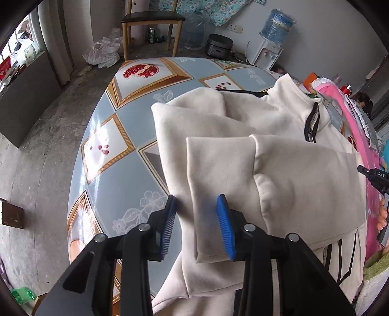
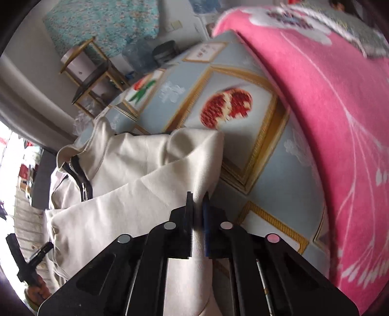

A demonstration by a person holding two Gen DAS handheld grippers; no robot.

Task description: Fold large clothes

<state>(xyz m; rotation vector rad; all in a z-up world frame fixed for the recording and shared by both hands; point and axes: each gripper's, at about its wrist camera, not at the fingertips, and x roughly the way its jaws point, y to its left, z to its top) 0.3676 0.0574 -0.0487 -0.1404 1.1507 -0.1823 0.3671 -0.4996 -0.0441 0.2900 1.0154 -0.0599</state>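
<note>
Motion blur smears the right wrist view, so the pomegranate print on the tablecloth [image 2: 245, 145] and the pink blanket [image 2: 328, 109] beside it read soft, and the lower part of the cream zip-up jacket [image 2: 136, 184] disappears under the black gripper body. The right gripper [image 2: 199, 201] has its jaws drawn narrow with a fold of the jacket's cream cloth pinched between them, lifted off the table. From the left wrist, the jacket [image 1: 279, 170] lies across the round table's near half, one sleeve [image 1: 218, 184] folded over the body; its hem runs out of the frame below. The left gripper [image 1: 195, 216] stands with jaws wide, the blue pads [image 1: 225, 228] on either side of the sleeve cuff without clamping it. Bare tablecloth [image 1: 114, 165] stretches to the left of the jacket up to the table's rim, with concrete floor [image 1: 36, 170] beyond. A wooden chair [image 1: 152, 21] and a water dispenser [image 1: 268, 52] stand well apart past the far edge.
</note>
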